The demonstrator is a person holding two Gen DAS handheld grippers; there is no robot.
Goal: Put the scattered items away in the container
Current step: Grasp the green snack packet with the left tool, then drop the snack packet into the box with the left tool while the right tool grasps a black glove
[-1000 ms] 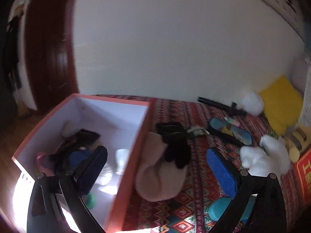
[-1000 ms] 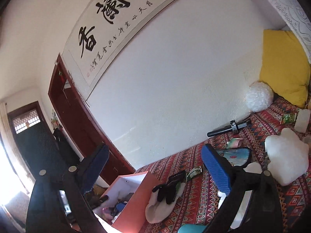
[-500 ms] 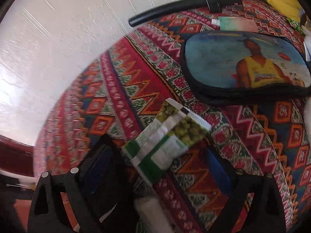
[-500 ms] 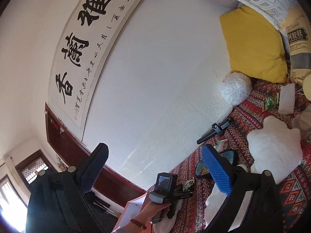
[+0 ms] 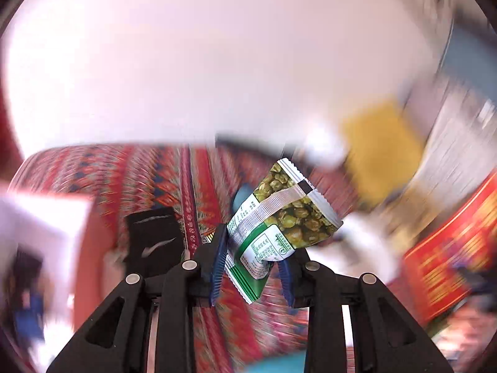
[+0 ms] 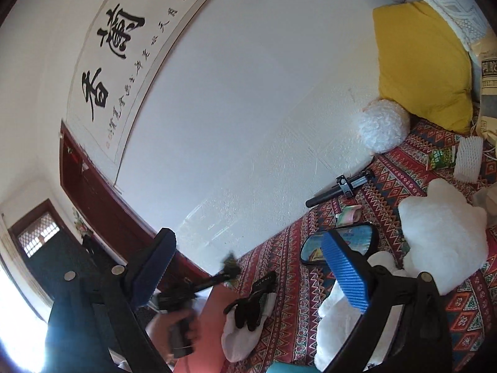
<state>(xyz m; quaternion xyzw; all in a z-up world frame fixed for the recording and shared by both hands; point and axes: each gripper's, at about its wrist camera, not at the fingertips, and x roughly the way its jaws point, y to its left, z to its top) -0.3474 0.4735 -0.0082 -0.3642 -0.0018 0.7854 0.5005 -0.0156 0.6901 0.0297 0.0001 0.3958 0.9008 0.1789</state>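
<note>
In the left wrist view, the left gripper [image 5: 252,267] is closing its jaws on a green snack packet [image 5: 279,227]. The packet sits between the blue pads and sticks up and to the right, off the red patterned blanket [image 5: 161,180]. Half a second ago it lay flat on the blanket, with the jaws wide around it. Its tiny print is too small to read. A black sock [image 5: 153,236] with a white swoosh lies to the left, by the box [image 5: 93,248].

In the right wrist view, the right gripper [image 6: 248,273] is wide apart, closing a little, and holds nothing. Big black brush writing hangs on the wall scroll [image 6: 124,40].
</note>
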